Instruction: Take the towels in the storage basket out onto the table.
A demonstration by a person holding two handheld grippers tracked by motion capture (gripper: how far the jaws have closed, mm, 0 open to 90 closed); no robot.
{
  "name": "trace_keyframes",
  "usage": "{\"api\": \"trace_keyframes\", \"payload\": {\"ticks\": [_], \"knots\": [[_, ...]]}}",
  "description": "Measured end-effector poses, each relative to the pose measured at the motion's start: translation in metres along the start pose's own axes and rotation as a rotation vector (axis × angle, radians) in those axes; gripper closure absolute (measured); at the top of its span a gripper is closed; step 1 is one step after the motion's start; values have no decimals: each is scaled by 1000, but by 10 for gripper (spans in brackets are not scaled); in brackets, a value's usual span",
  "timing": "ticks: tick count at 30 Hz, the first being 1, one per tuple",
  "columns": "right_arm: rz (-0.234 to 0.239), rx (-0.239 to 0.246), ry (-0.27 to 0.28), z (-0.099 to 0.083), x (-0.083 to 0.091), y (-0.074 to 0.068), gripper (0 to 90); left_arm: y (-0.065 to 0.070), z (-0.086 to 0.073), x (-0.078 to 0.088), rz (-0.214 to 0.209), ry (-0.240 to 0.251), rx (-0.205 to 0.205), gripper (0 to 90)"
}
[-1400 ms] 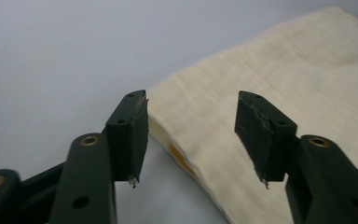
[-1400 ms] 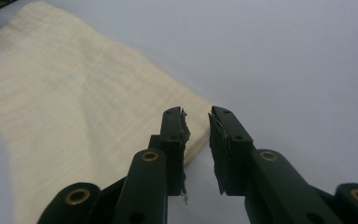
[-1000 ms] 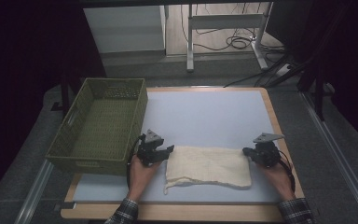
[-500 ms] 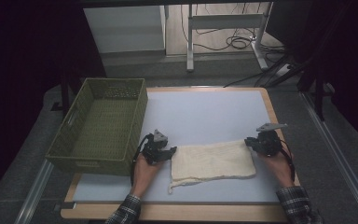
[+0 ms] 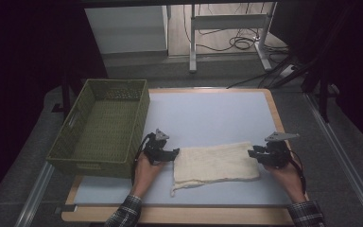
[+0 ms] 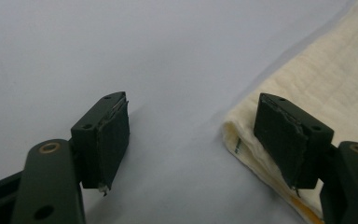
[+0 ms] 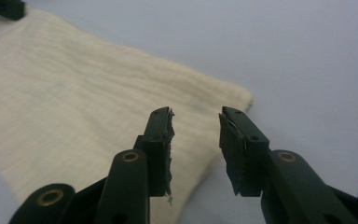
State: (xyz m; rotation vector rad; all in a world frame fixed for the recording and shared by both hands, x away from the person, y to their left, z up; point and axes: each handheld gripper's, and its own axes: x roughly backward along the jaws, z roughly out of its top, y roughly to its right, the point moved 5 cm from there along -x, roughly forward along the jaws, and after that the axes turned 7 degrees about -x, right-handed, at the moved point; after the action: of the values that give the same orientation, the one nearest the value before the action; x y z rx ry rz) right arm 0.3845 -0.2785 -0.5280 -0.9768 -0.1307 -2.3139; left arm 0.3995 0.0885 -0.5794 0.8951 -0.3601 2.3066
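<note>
Your cloth (image 5: 216,162) lies flat on the desk (image 5: 208,113), folded into a long cream strip just below the desk's centre, with a loose corner trailing off at about 7 o'clock. That fold looks done to me: both tools have let go. Your left tool (image 5: 170,154) sits at the cloth's 9 o'clock end, its jaws have just been opening, and in the left gripper view (image 6: 193,140) they stand wide apart with bare desk between them, the folded edge (image 6: 242,144) just beside one jaw. Your right tool (image 5: 254,154) sits at the 3 o'clock end; its jaws have just been opening too, and the right gripper view (image 7: 195,144) shows a clear gap between them with nothing pinched, the cloth lying underneath. What is left, I'd judge, is another fold or tidying that stray corner, then perhaps a trip to the basket (image 5: 78,144) at 9 o'clock, which stands empty. The count: one cloth, one green basket, two tools, two hands.
</note>
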Motion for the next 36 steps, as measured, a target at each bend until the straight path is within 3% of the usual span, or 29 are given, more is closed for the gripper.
{"api": "trace_keyframes", "payload": {"ticks": [6, 9, 14, 17, 18, 19, 20, 33, 35, 36], "knots": [[57, 17, -7, -3, 4, -24, 590, 0, -1, 0, 0, 6, 3, 267], [89, 45, -24, -6, -1, -43, 569, 0, -1, 0, 0, 7, 3, 267], [129, 55, -37, -8, -7, -60, 563, 0, -1, 0, -3, 7, 4, 267], [154, 89, -49, -9, -15, -79, 546, 0, -1, 0, -3, 8, 5, 267], [154, 89, -49, -9, -15, -79, 546, 0, -1, 0, -3, 8, 5, 267], [177, 103, -48, -8, -19, -89, 551, 0, -1, 0, -3, 8, 5, 267], [177, 103, -48, -8, -19, -89, 551, 0, -1, 0, -3, 8, 5, 267], [330, 197, -90, 2, -51, -156, 644, 0, -1, 0, -4, 10, 3, 266], [365, 214, -106, 4, -58, -173, 654, 0, -1, 0, -5, 10, 5, 262], [365, 214, -106, 4, -58, -173, 654, 0, -1, 0, -6, 10, 5, 262]]}}
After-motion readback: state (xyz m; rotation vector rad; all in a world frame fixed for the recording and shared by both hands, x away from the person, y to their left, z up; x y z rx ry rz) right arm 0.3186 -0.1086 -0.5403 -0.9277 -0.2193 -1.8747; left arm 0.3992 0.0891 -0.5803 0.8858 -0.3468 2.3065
